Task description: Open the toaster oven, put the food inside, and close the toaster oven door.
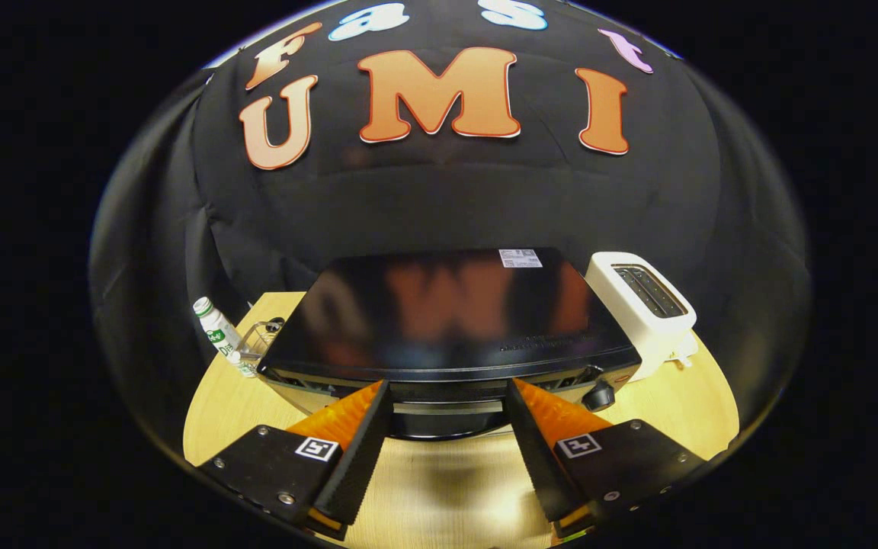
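Bottle [217,329]: white with green cap and green print, tilted, at the table's far left, just beside a small wire rack.
Wire rack [260,338]: small, clear or wire-framed, tucked between the bottle and the toaster oven's left side; contents cannot be made out.
Table [439,488]: light wood, bare between and below the fingers, with a dark shadow in front of the oven.
Toaster oven [447,320]: black glossy top, label sticker near its back right corner; sits mid-table, directly ahead of the fingers. Door looks closed, its bar handle [447,407] running across the front.
Gripper [447,396]: fingers spread wide apart, holding nothing. Both tips reach the oven's front edge at handle height, one at each end of the handle's visible stretch; contact cannot be told.
Knob [600,396]: dark, round, on the oven's front right, just beyond the right finger.
Toaster [645,309]: white, two-slot, standing just right of the oven, close to or touching its side.
Food: cannot tell where it is.
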### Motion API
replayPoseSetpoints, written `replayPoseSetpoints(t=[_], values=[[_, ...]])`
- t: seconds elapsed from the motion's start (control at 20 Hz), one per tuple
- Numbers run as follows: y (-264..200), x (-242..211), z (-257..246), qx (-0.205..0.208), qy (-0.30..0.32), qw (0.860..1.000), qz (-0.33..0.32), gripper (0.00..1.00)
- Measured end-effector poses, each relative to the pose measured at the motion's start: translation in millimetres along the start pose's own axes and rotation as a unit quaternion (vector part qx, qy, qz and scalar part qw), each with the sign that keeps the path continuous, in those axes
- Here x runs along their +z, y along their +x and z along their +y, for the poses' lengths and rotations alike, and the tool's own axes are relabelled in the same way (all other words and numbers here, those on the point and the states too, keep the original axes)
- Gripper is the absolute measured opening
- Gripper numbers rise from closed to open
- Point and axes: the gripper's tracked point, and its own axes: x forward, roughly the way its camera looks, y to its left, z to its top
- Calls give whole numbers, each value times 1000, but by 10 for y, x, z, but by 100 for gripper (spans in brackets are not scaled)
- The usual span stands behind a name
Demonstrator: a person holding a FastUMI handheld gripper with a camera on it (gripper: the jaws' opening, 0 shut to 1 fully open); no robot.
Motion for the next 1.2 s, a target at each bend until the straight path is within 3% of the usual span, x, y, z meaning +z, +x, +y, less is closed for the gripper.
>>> replayPoseSetpoints(t=[0.05, 0.6, 0.9, 1.2], values=[[-38, -20, -5, 2, 0, 1000, -1, 84], [-462, -584, -27, 63, 8, 993, 96, 81], [-617, -1087, -17, 98, 44, 978, 176, 79], [-630, -1490, -22, 106, 67, 965, 230, 75]])
